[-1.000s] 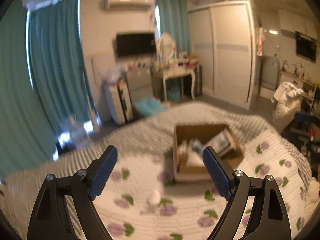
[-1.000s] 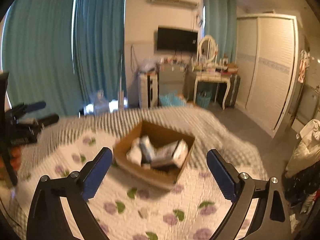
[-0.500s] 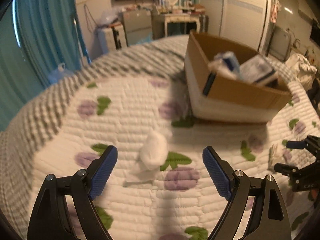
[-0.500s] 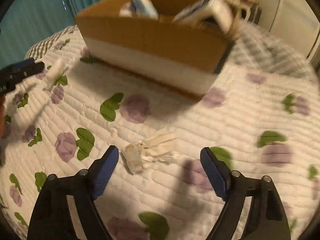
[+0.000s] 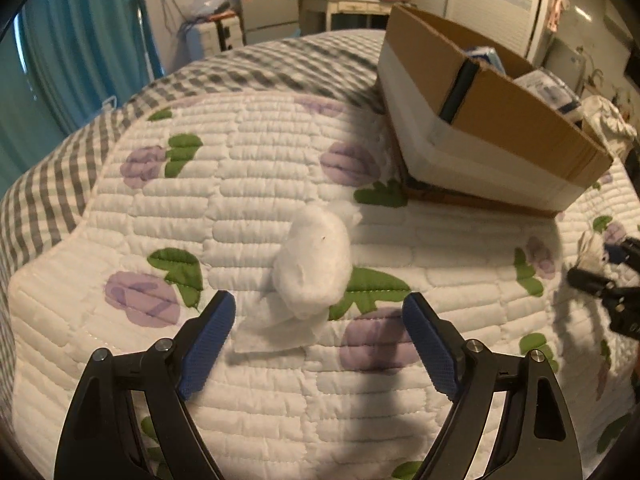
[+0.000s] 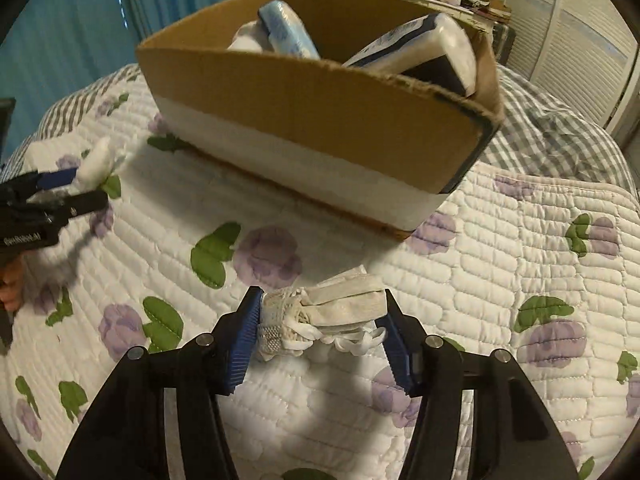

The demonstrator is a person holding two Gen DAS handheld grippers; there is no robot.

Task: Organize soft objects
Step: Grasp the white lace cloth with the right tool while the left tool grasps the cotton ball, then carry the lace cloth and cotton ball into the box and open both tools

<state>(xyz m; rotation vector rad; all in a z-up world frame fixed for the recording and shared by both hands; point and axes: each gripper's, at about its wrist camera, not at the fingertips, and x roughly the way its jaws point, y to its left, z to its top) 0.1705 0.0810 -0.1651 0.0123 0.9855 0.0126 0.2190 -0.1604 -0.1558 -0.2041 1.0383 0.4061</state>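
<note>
A fluffy white cotton wad (image 5: 312, 264) lies on the floral quilt (image 5: 248, 152), on a flat white sheet. My left gripper (image 5: 318, 320) is open, its blue pads on either side of the wad's near end, not touching. My right gripper (image 6: 322, 320) has closed in on a folded white lace-trimmed cloth (image 6: 332, 316) lying on the quilt, both pads touching its ends. The cardboard box (image 6: 304, 120) stands just behind, holding several soft packs. It also shows in the left wrist view (image 5: 492, 120), at the right.
The other gripper shows at the edge of each view: the right one (image 5: 604, 280) in the left wrist view, the left one (image 6: 44, 204) in the right wrist view. A grey checked blanket (image 5: 248, 68) covers the far bed. Teal curtains and a dresser stand behind.
Both grippers have dropped from high above the bed to the quilt. The left now straddles the cotton wad; the right has narrowed onto the white cloth.
</note>
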